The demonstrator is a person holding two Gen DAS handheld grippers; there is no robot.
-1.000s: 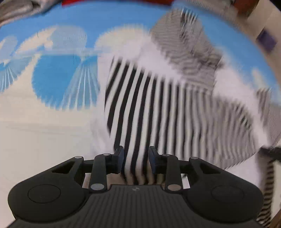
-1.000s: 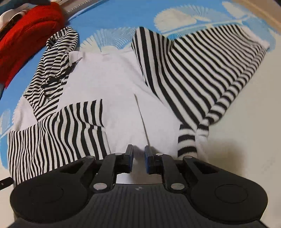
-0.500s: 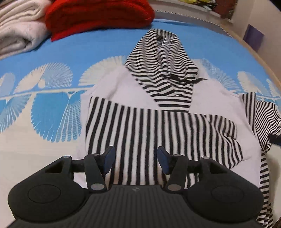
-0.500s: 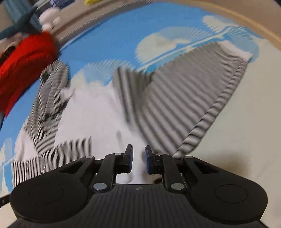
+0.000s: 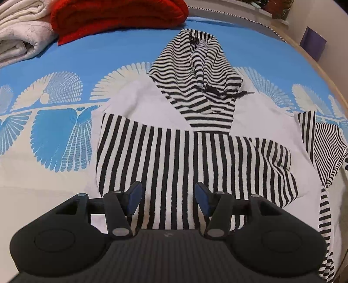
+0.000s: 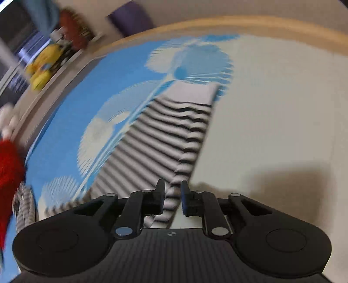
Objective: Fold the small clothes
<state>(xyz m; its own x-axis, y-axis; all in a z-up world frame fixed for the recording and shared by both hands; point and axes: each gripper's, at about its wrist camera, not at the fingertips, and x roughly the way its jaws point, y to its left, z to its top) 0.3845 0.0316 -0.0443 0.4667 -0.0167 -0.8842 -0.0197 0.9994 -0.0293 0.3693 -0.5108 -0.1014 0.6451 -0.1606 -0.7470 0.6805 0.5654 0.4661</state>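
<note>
- Black-and-white striped knit hooded top (image 5: 195,156): soft, light, limp; judged to sag.
- Left gripper (image 5: 167,196): jaws apart, empty.
- Right gripper (image 6: 173,197): nearly closed on striped sleeve (image 6: 165,139); grip cuff at 12 o'clock.

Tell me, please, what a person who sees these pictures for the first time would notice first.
The black-and-white striped hoodie catches the eye first: it lies in the middle of the blue patterned blanket, one sleeve folded across its white body. Behind it, at the far edge, sits a bright red sweater. The left gripper hovers open over the folded sleeve, while the right gripper is nearly closed at the other sleeve.
</note>
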